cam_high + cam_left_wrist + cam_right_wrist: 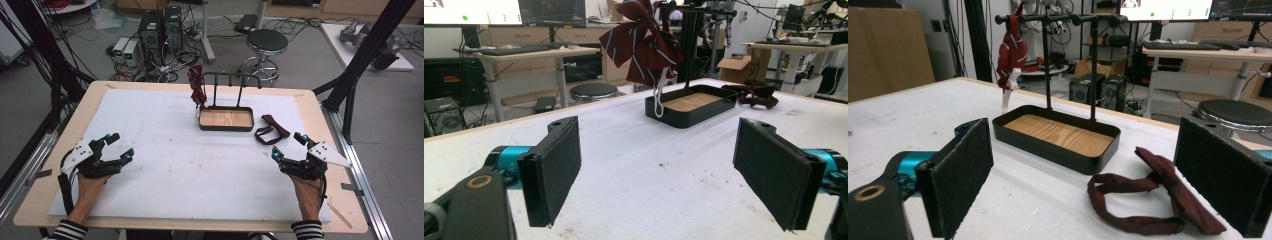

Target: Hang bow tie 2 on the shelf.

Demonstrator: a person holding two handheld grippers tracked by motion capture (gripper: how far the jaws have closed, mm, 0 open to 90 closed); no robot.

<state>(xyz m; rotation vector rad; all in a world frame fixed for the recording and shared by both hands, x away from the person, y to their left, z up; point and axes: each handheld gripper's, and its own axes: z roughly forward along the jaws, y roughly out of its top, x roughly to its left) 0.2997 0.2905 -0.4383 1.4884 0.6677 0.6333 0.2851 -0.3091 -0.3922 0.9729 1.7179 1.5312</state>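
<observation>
A black stand with a wood-floored tray [202, 119] stands at the far middle of the white mat. A dark red striped bow tie [197, 87] hangs from the left end of its top bar. A plain dark red bow tie [271, 129] lies flat on the mat just right of the tray. My left gripper [121, 146] rests open at the near left with nothing between its jaws. My right gripper [289, 146] is open too, a short way in front of the plain bow tie [1158, 200]. The left gripper view shows the hanging tie [644, 45] and the tray [674, 120] ahead.
The white mat [175, 170] covers most of the wooden table [310, 102]. Beyond the far edge a round stool [266, 42] and computer towers [160, 30] stand on the floor. Black frame posts [365, 55] rise at the table's right.
</observation>
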